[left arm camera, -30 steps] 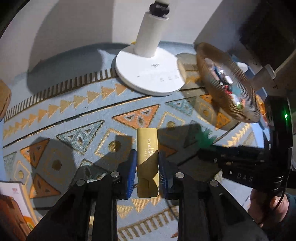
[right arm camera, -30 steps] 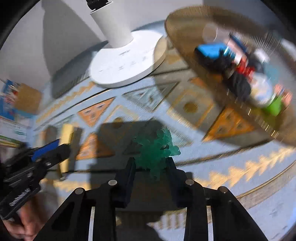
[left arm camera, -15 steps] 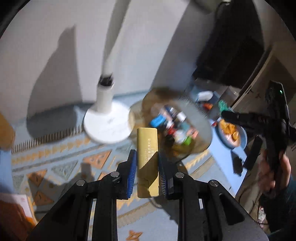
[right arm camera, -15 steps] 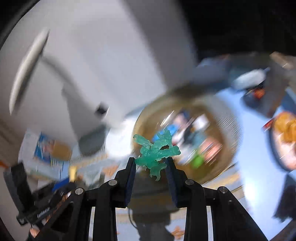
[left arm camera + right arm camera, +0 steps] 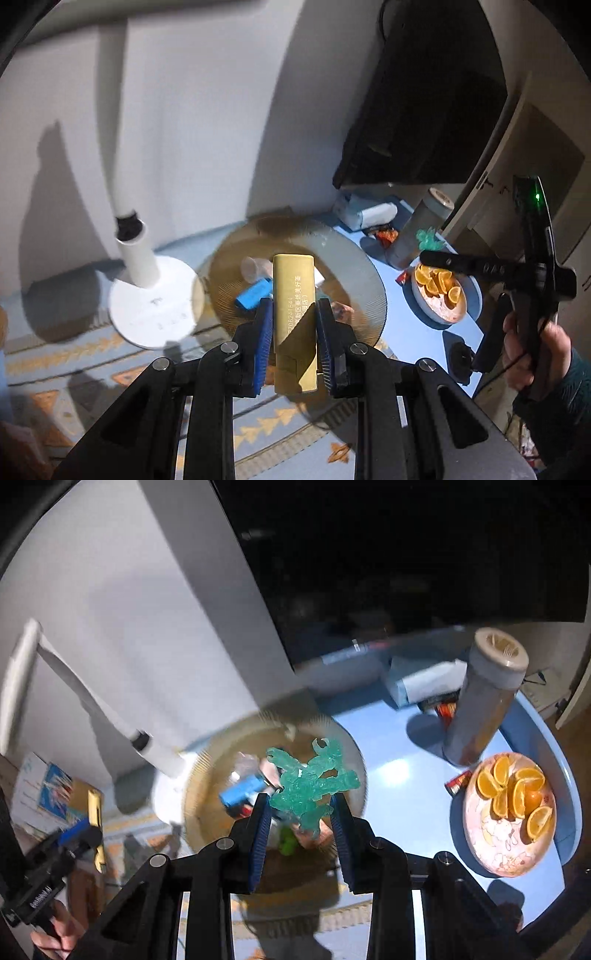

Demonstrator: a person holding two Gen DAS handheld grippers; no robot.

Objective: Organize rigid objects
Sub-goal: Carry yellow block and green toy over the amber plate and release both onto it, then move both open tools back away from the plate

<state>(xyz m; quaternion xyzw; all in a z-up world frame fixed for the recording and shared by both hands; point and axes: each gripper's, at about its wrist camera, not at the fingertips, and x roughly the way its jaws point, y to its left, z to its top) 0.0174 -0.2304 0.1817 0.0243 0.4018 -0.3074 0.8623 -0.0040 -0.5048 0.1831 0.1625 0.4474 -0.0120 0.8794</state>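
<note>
Now my left gripper [image 5: 293, 325] is closed on the gold flat box [image 5: 294, 321], which stands upright between the blue pads [image 5: 264, 343], in the air in front of the ribbed glass bowl [image 5: 364, 280]. My right gripper [image 5: 300, 825] is clamped on the green translucent toy [image 5: 312, 784], also held above this bowl. The bowl stands at the left edge of the blue table [image 5: 399, 775] and holds a blue block [image 5: 242, 794] and other small things. Near the right edge is a plate of orange slices [image 5: 511, 812], and behind it a grey cylinder [image 5: 484, 705].
</note>
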